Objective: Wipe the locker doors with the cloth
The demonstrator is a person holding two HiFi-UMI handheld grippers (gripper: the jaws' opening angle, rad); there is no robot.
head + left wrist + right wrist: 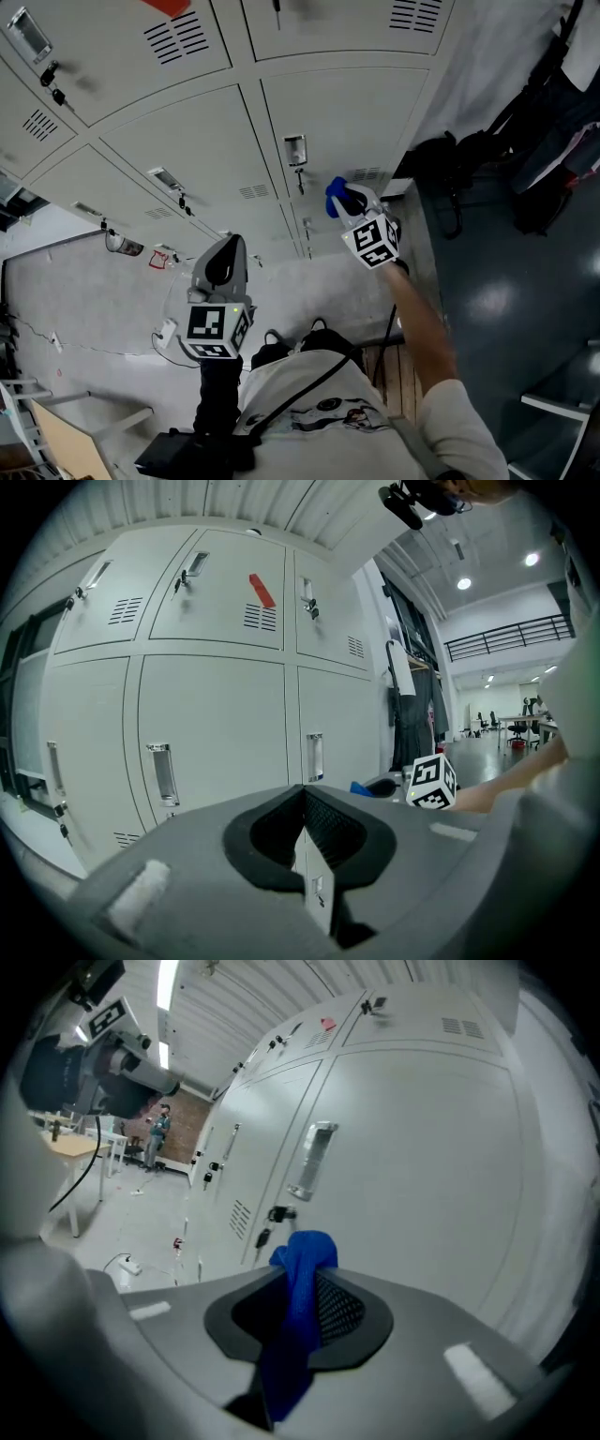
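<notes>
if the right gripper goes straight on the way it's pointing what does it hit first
Probably the grey locker door, near its recessed handle. The blue cloth poking out of the right gripper would touch it first; the gap is hard to judge.

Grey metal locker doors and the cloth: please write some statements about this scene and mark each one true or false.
1. The right gripper grips a blue cloth. True.
2. The left gripper grips a second cloth. False: its jaws are shut with nothing between them.
3. The grey metal locker doors stand open. False: all those in view are closed.
4. A red strip sits on an upper door. True.
</notes>
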